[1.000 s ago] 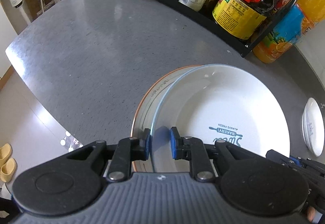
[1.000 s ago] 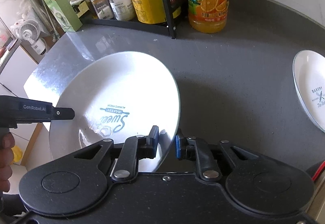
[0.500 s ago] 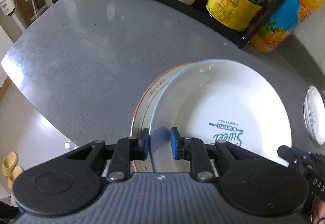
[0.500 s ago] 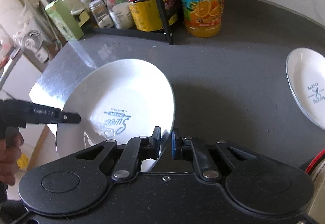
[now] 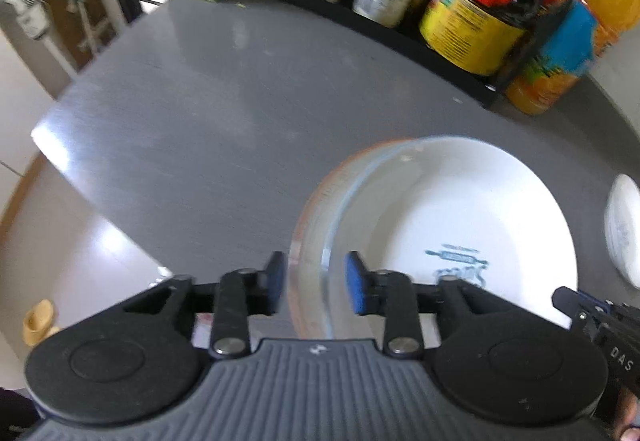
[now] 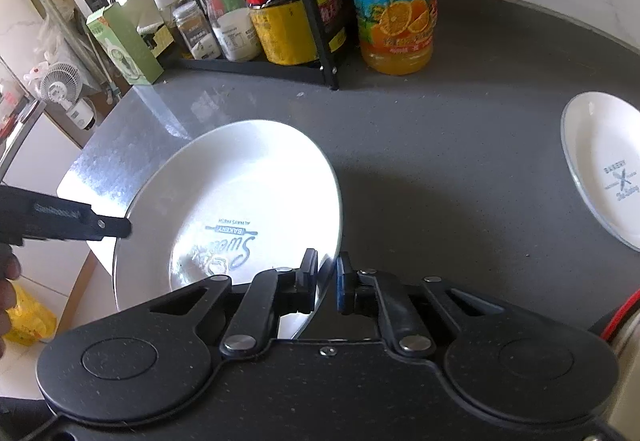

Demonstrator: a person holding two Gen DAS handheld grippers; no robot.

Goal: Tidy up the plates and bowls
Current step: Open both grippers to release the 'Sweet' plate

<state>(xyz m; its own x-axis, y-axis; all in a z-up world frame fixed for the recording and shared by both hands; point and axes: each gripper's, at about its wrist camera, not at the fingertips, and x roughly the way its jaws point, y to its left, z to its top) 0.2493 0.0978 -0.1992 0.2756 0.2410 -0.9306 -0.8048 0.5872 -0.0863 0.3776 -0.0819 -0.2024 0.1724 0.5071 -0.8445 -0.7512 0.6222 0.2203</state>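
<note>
White plate (image 5: 460,217) fills the lower right of the left wrist view, sitting on a 2nd plate w/ an orange rim (image 5: 316,193) that peeks out on its left side, so it's a stack, prob. why both tools are on it at once. Left gripper (image 5: 316,283) is at bottom centre: blue pads spread, w/ gaps either side of the plate edges between them, not pinching. Looks like it's letting go or hasn't clamped yet; can't say which. Grey counter (image 5: 200,113) takes the upper left. Rack (image 5: 400,37) of bottles runs along the top; labels there too blurred to read. Small dish (image 5: 624,229) at right edge, well apart. Tip of the other tool at lower right reads "DAS".

Right wrist view: same plate (image 6: 240,193) at centre left, tilted w/ its right rim up off the counter (image 6: 440,161). Right gripper (image 6: 328,281) at bottom centre has its pads pressed onto that rim, one inside, one outside, so it's carrying the lifted side. Print on the plate, upside down from here: "Sweet", "BAKERY", "ALWAYS FRESH", w/ a rolling pin. Dish (image 6: 600,161) at right edge lies flat, reads "BAKERY" plus script too small to make out. Juice bottle (image 6: 396,1) at top centre beside the rack (image 6: 316,21) has Chinese characters + orange slices. Green carton (image 6: 124,45) at upper left. Left tool's finger (image 6: 64,221) enters mid-left, writing blurred.
</note>
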